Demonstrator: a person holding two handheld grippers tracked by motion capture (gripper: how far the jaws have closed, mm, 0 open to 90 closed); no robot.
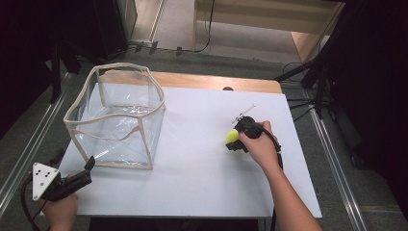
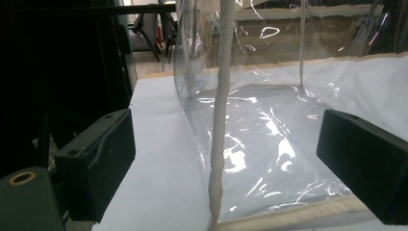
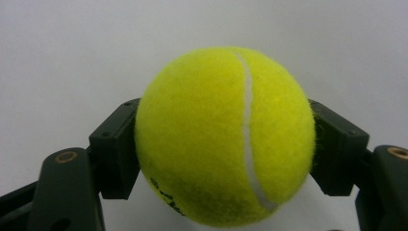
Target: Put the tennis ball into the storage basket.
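In the right gripper view, fingers (image 3: 115,154) clamp the tennis ball (image 3: 223,134); left gripper (image 2: 226,163) gapes empty.

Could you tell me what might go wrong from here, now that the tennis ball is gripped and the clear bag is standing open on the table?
1. The right gripper clamps the round, fuzzy tennis ball only at its sides, so it might roll out during a lift.
2. The clear bag has soft, sagging walls; the ball could catch its rim and tip it.
3. The left gripper is open around the bag's corner seam, not holding it, so the bag may slide.
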